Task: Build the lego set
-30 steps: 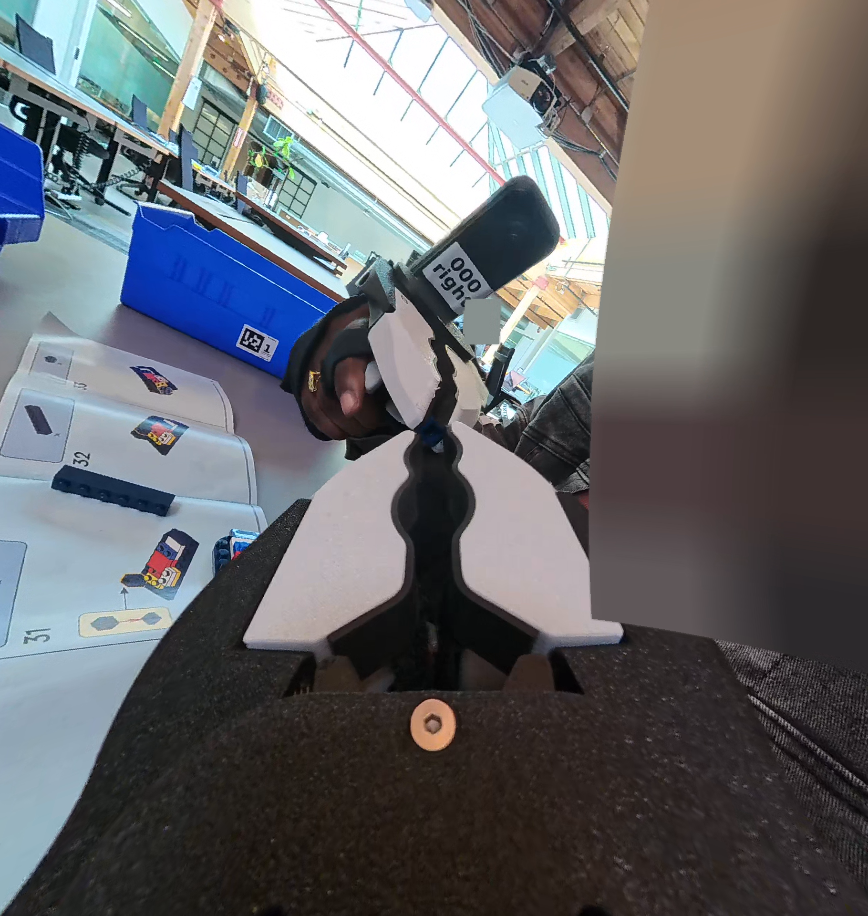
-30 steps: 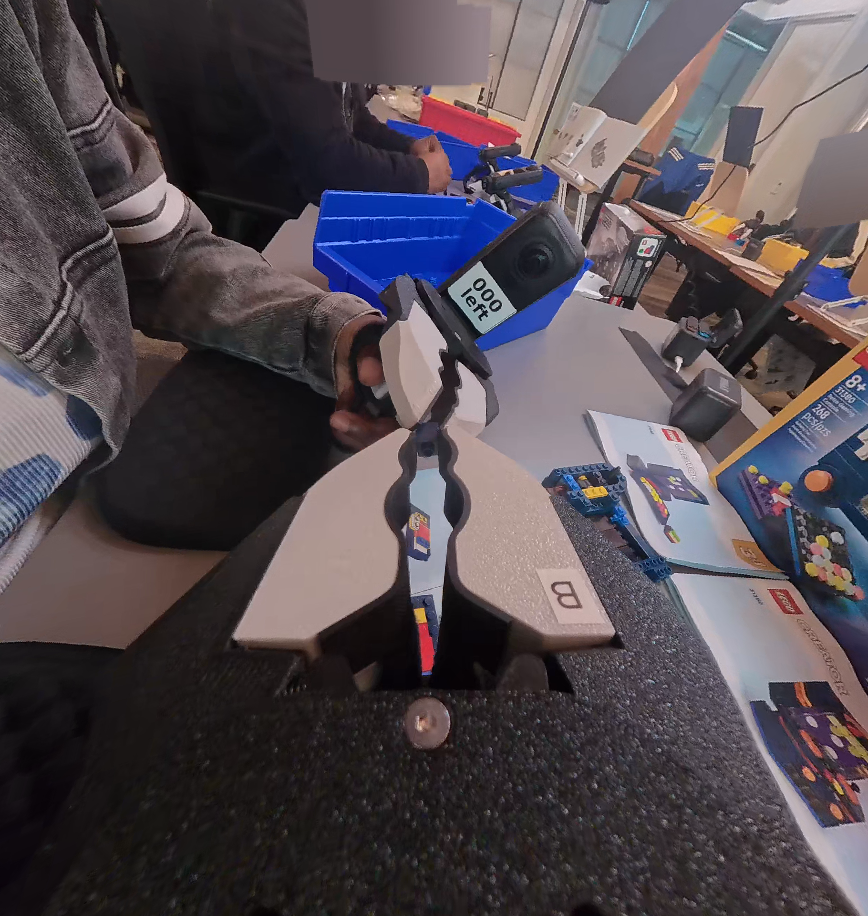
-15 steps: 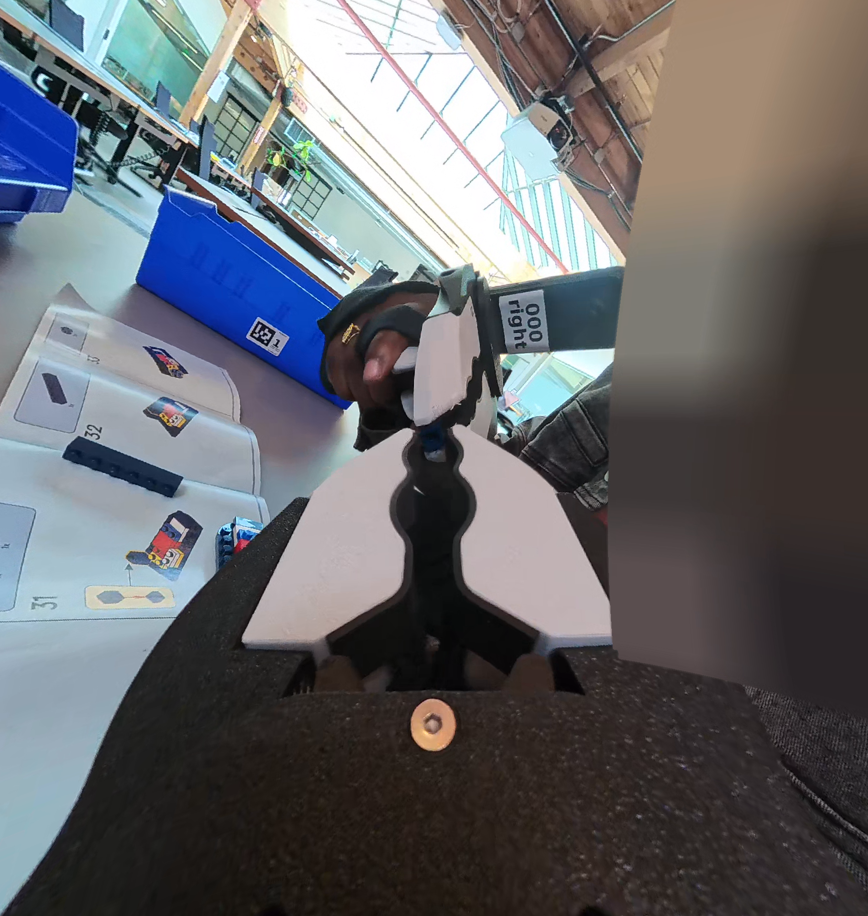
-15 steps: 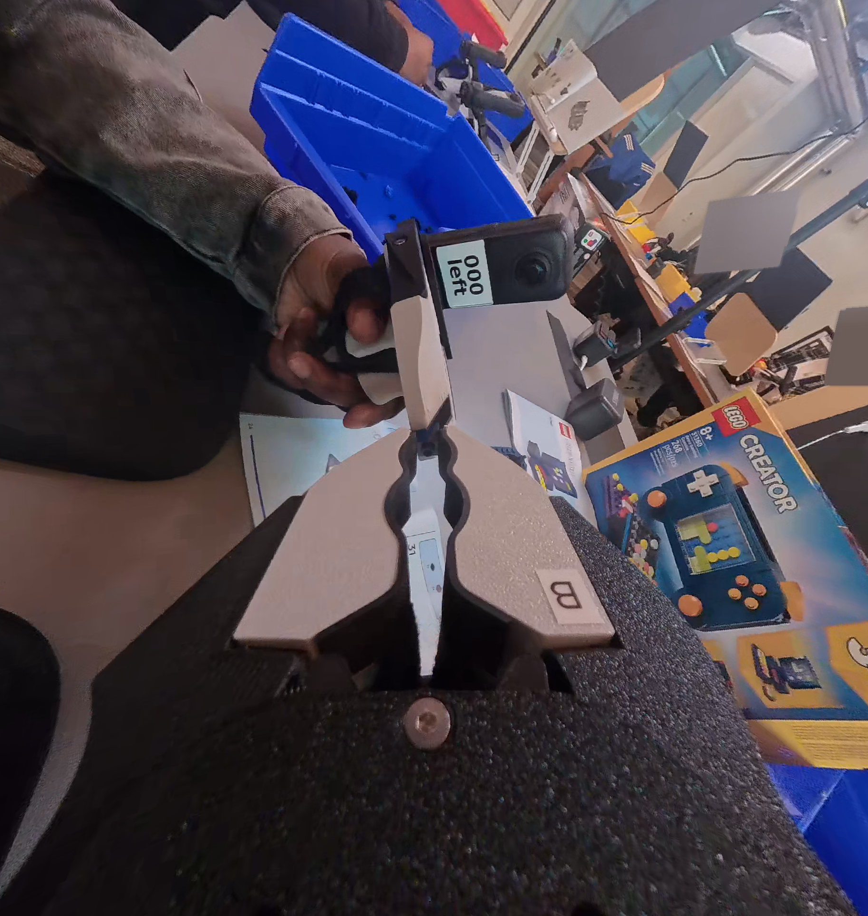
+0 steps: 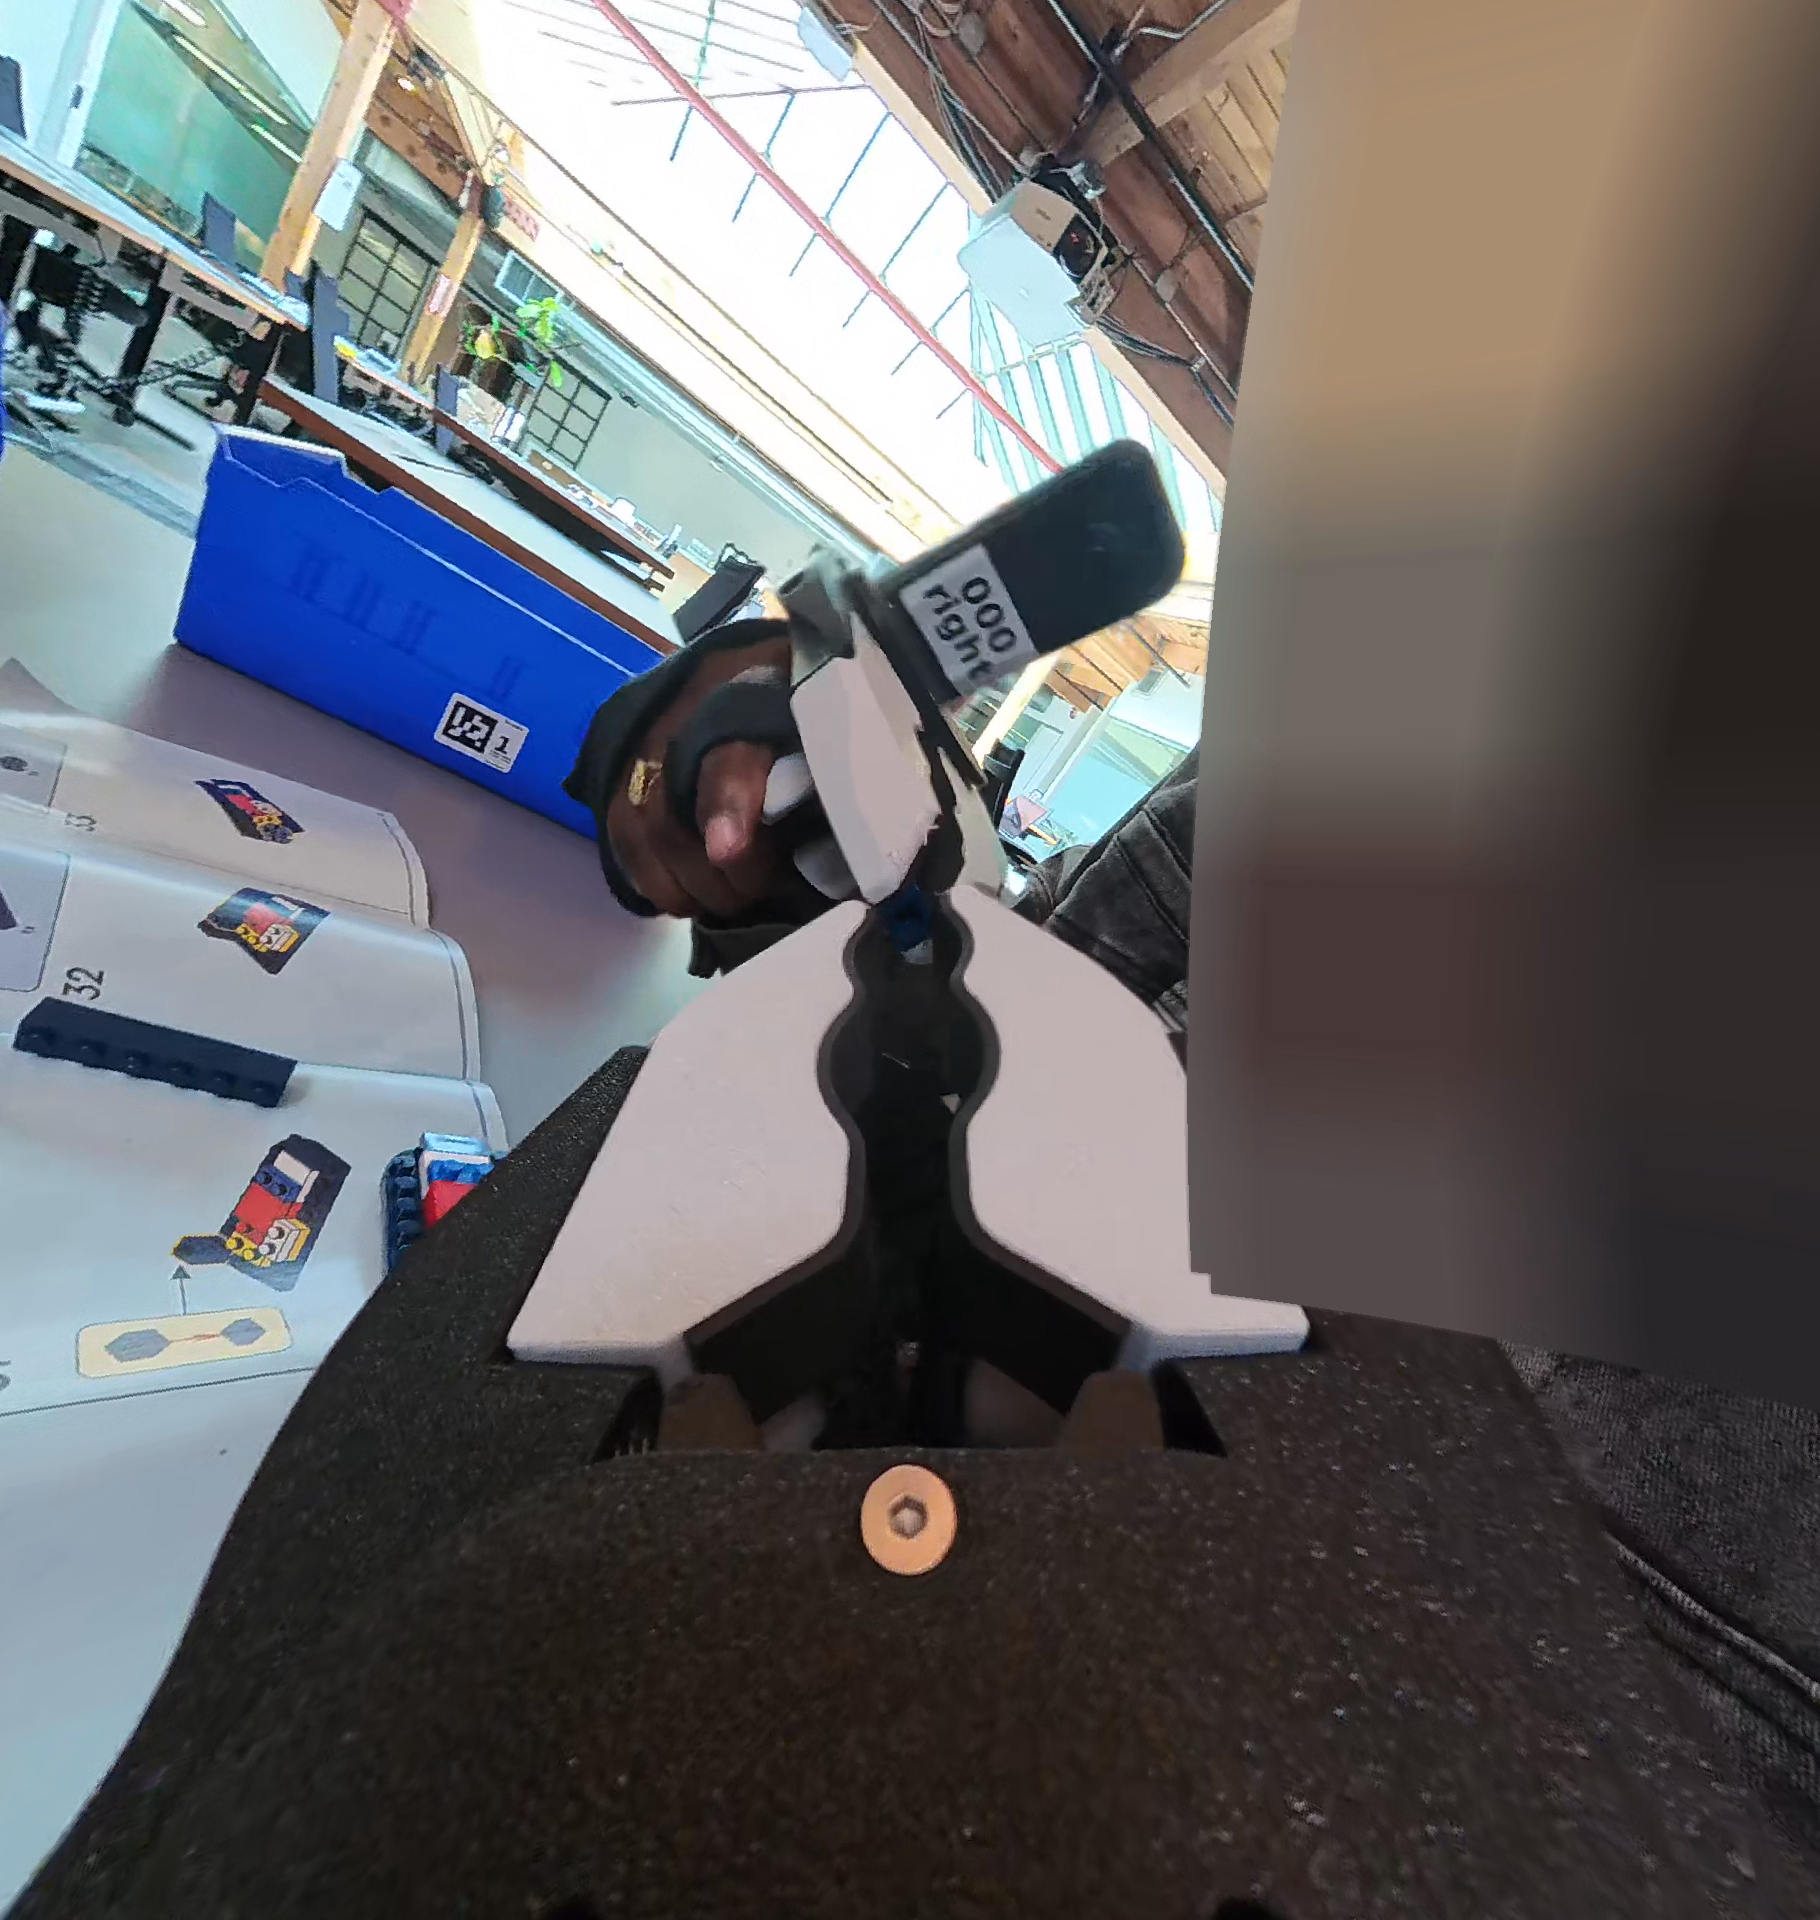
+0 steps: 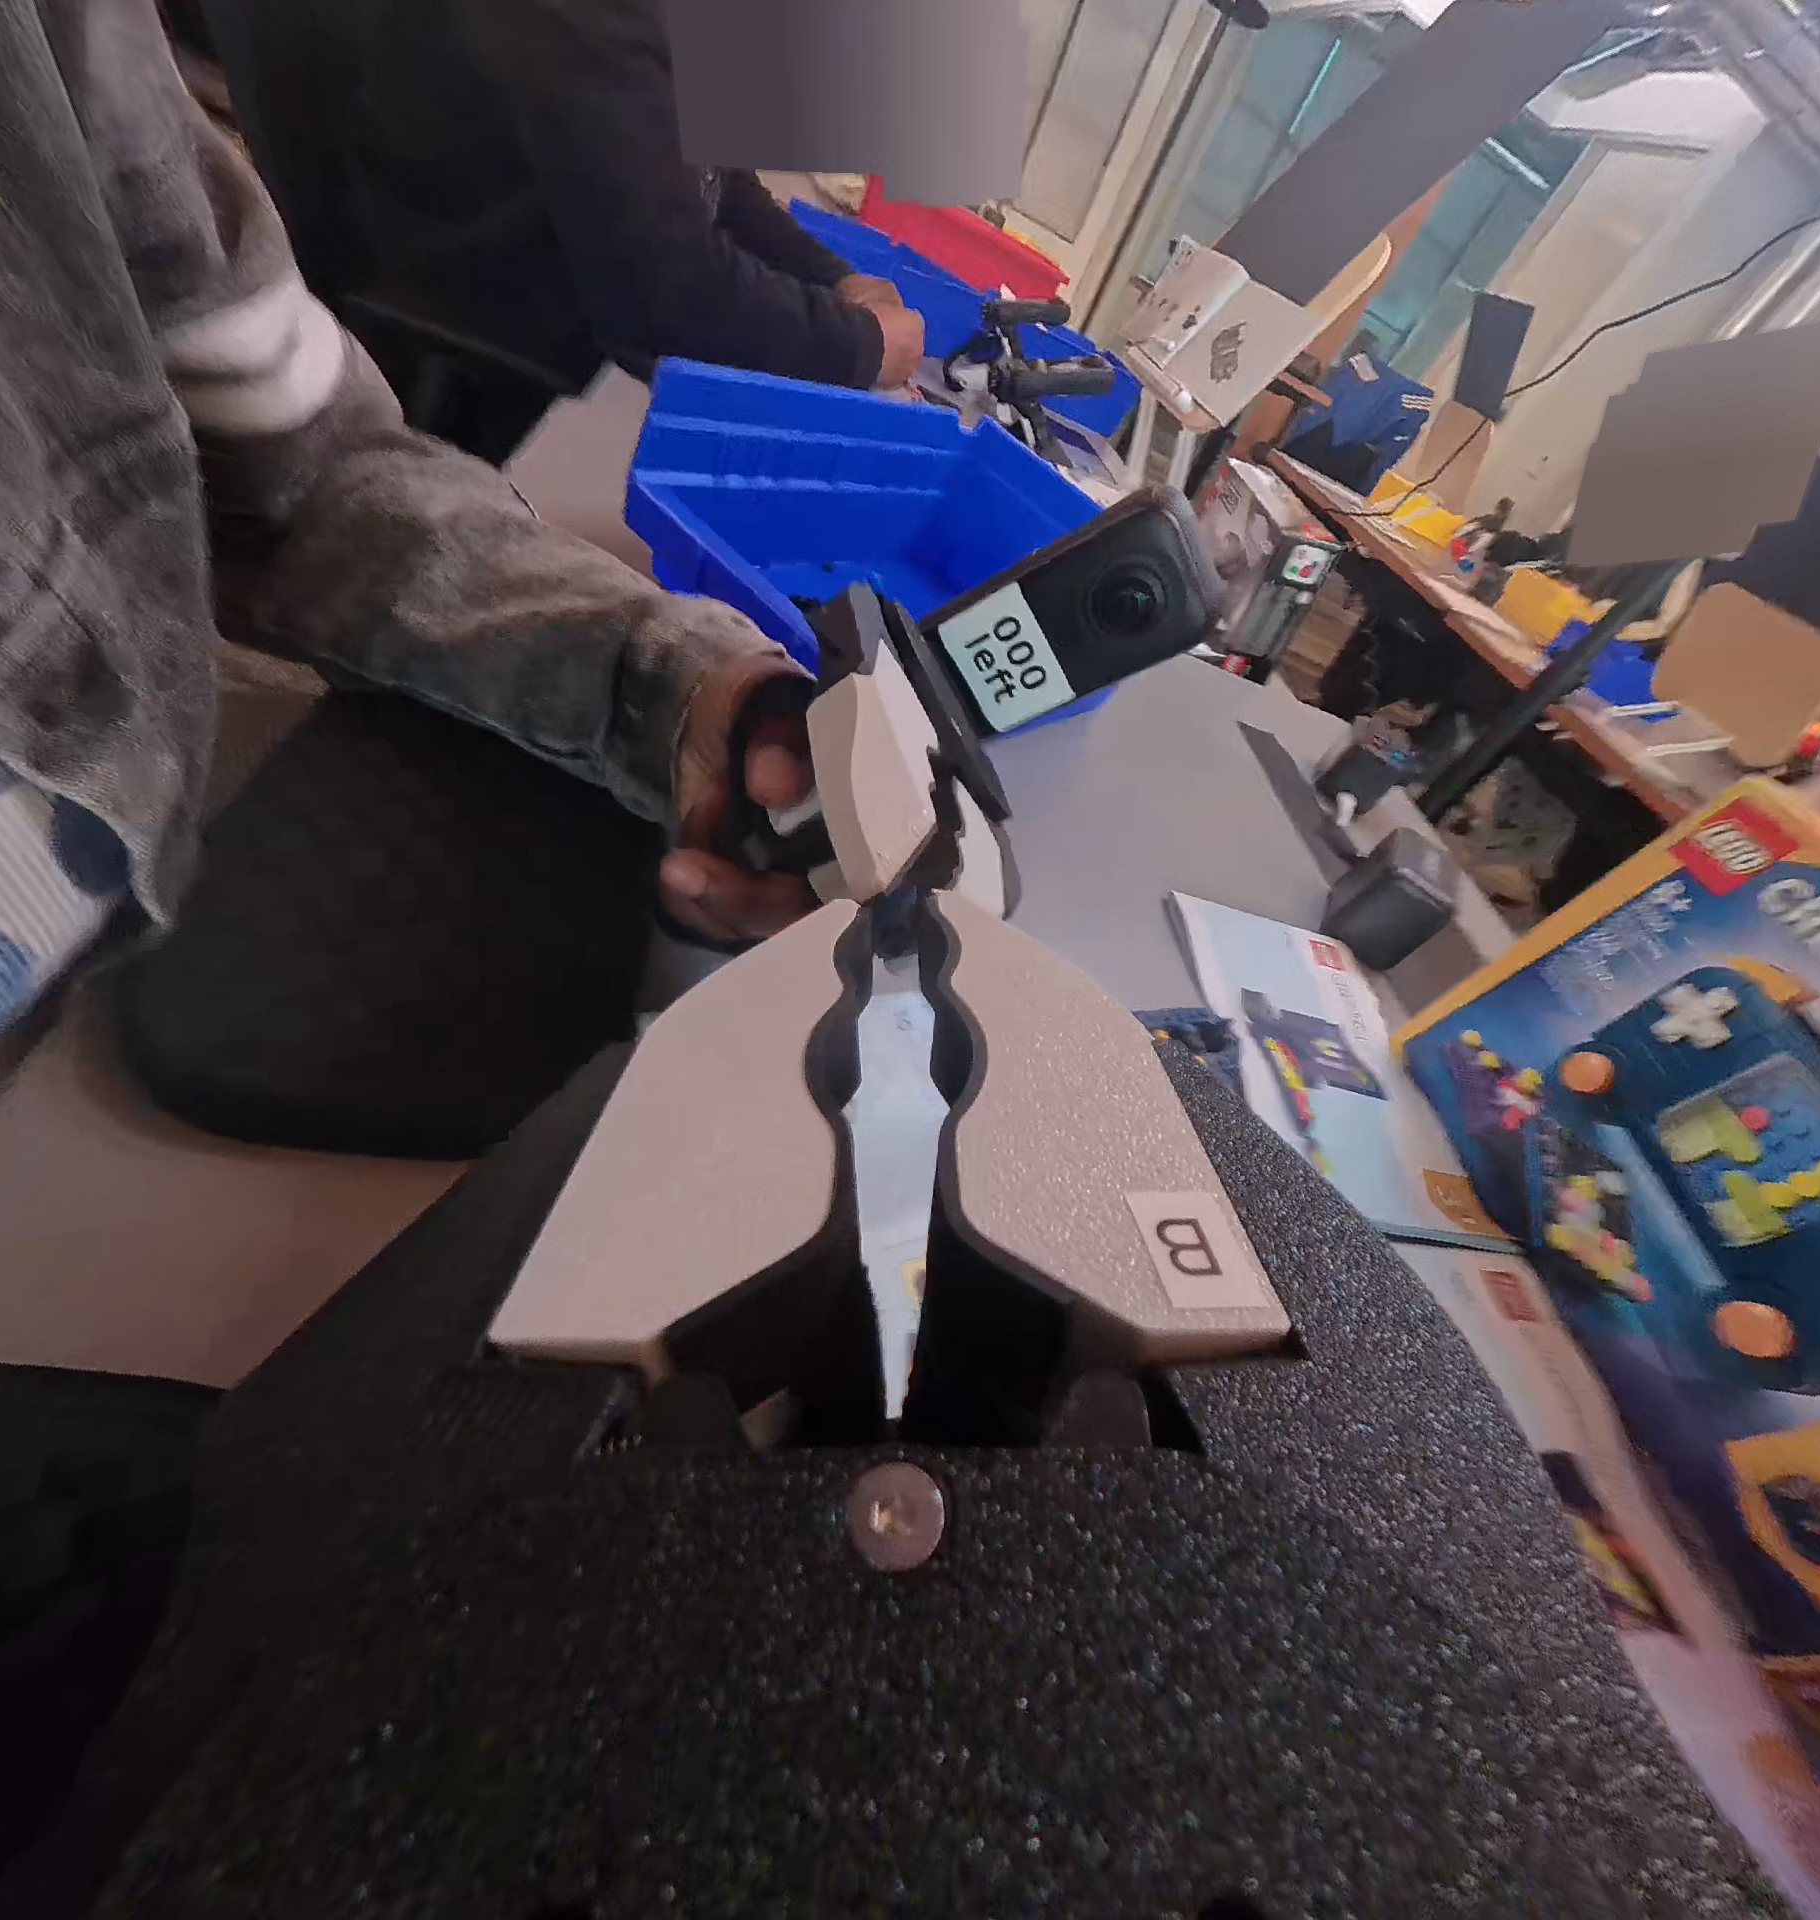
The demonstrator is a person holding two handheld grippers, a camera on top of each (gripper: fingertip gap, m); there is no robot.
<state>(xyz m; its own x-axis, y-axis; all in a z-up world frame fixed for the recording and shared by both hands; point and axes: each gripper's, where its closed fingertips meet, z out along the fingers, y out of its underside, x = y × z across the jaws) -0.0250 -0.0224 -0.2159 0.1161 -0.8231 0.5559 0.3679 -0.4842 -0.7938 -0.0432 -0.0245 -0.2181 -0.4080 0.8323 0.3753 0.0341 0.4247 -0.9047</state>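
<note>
Looking along the left gripper [image 5: 911, 920], I see its white fingers [image 5: 760, 1101] drawn in on a small blue brick piece [image 5: 906, 925] at their tips, and the right gripper [image 5: 921, 883] comes in tip to tip from above, pinching the same piece, both raised off the table, as if to steady it between them. Open instruction pages [image 5: 210, 935] lie flat at the left with a dark long brick [image 5: 153, 1049] resting on them, a blue bin [image 5: 386, 623] behind. From the right wrist view, the right gripper's grey fingers [image 6: 1051, 1122] close on that dark blue piece [image 6: 893, 925], the left gripper [image 6: 911, 894] meeting it, a hand [image 6: 740, 821] round its handle; a boxed set [image 6: 1664, 1091] and booklet [image 6: 1290, 1018] lie at the right. Against half a second ago, the far gripper in each view has tilted back up from nearly level, and the bin shows again behind it.
</note>
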